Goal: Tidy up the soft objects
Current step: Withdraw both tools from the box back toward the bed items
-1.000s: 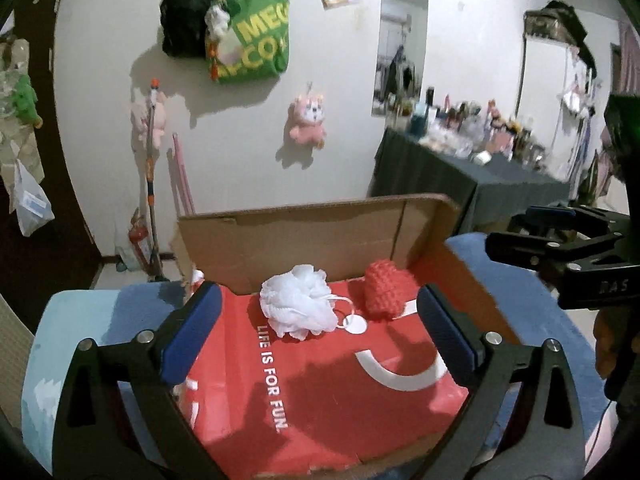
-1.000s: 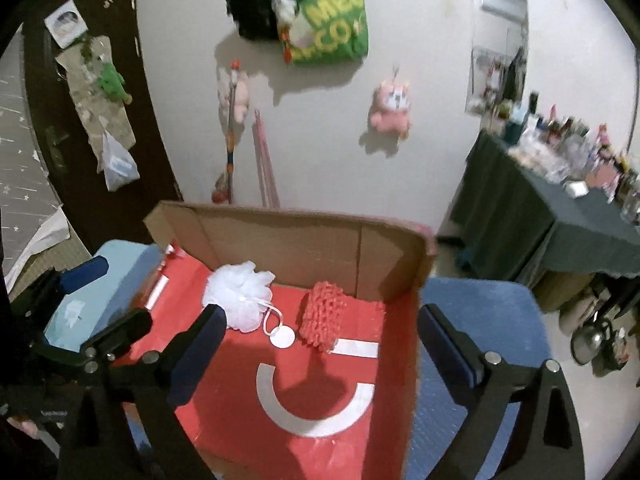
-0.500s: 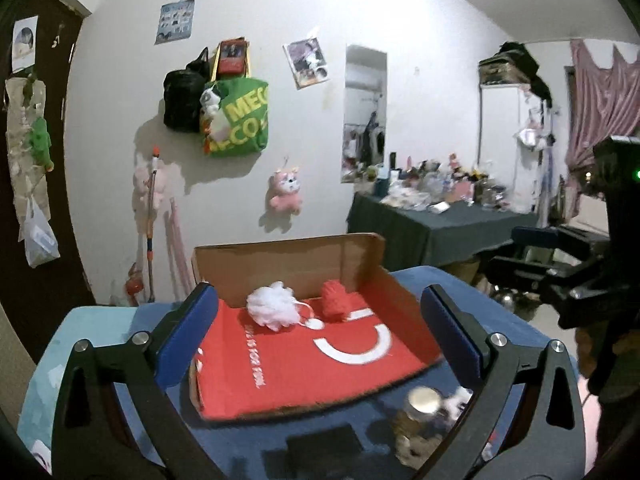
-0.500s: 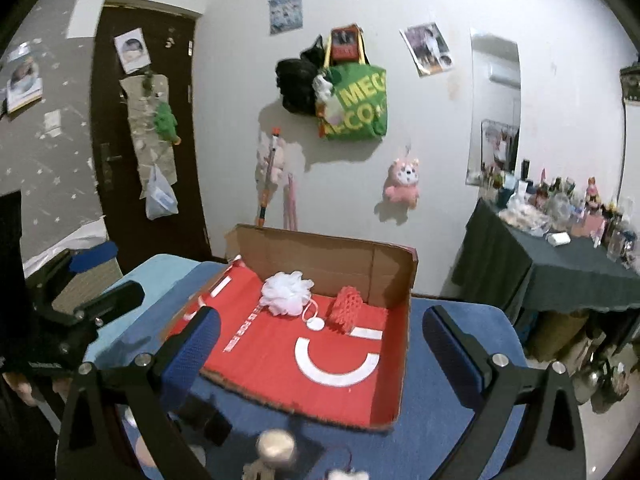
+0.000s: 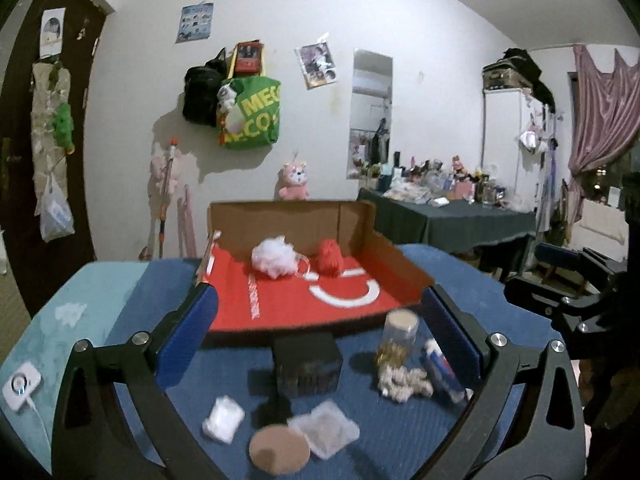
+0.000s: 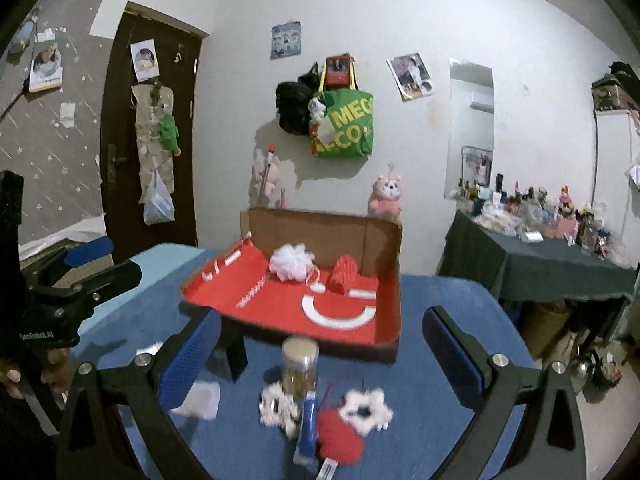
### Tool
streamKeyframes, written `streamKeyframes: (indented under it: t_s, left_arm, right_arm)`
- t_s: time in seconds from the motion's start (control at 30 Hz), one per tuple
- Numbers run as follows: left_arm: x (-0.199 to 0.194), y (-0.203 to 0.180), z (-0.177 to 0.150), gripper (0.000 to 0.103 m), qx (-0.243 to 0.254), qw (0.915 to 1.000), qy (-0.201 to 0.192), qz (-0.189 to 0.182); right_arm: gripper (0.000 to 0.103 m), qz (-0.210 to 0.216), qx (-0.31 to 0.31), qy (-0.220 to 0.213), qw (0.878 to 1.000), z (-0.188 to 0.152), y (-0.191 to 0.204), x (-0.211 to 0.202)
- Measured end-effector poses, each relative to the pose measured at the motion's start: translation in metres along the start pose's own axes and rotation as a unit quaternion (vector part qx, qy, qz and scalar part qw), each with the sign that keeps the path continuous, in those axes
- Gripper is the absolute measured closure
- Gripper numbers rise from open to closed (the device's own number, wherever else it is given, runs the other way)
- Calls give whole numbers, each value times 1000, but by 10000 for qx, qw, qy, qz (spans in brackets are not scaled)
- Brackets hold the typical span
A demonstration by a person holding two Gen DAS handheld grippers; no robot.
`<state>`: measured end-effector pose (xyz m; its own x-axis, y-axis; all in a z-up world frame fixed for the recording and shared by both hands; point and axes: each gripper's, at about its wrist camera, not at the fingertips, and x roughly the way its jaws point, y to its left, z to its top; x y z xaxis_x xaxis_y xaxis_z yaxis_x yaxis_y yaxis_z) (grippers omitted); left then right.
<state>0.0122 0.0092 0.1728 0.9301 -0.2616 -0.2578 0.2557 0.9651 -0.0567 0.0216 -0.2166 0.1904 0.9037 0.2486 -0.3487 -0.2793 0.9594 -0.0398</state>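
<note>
A cardboard box (image 5: 362, 220) with a red lining stands on the blue table; it also shows in the right wrist view (image 6: 394, 264). In it lie a white mesh puff (image 5: 274, 257) (image 6: 291, 258) and a red knitted piece (image 5: 330, 259) (image 6: 345, 273). In front of the box lie white fluffy rings (image 6: 366, 406) (image 5: 402, 382), a red knitted heart (image 6: 339, 438), clear packets (image 5: 325, 428) and a tan round pad (image 5: 279, 450). My left gripper (image 5: 318, 334) is open and empty above these. My right gripper (image 6: 320, 346) is open and empty too.
A glass jar (image 6: 300, 368) (image 5: 400, 330), a black cube (image 5: 307, 364) and a blue tube (image 6: 307, 426) stand among the loose items. A white device (image 5: 20, 382) lies at the table's left edge. A dark cluttered table (image 6: 560, 256) stands at the right.
Both grippers have pulled back and away from the box, so the loose items in front of it have come into view. Both stay open and empty.
</note>
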Motion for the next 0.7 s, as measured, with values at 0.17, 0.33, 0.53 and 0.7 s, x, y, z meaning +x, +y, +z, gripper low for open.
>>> streamKeyframes:
  t_s: [0.17, 0.33, 0.53, 0.7]
  left_arm:
    - [-1, 0, -32, 0, -112, 9996, 128, 209]
    - [2, -1, -62, 0, -128, 9988, 367, 302]
    - [10, 4, -87, 0, -195, 9967, 731, 306]
    - [18, 12, -101, 0, -254, 9941, 990, 359]
  right_arm:
    - [0, -239, 56, 102, 9996, -40, 4, 2]
    - [0, -359, -48, 414, 9985, -71, 6, 17]
    - [0, -363, -80, 747, 9965, -94, 7, 33]
    - [0, -396, -106, 863, 9954, -101, 8, 40]
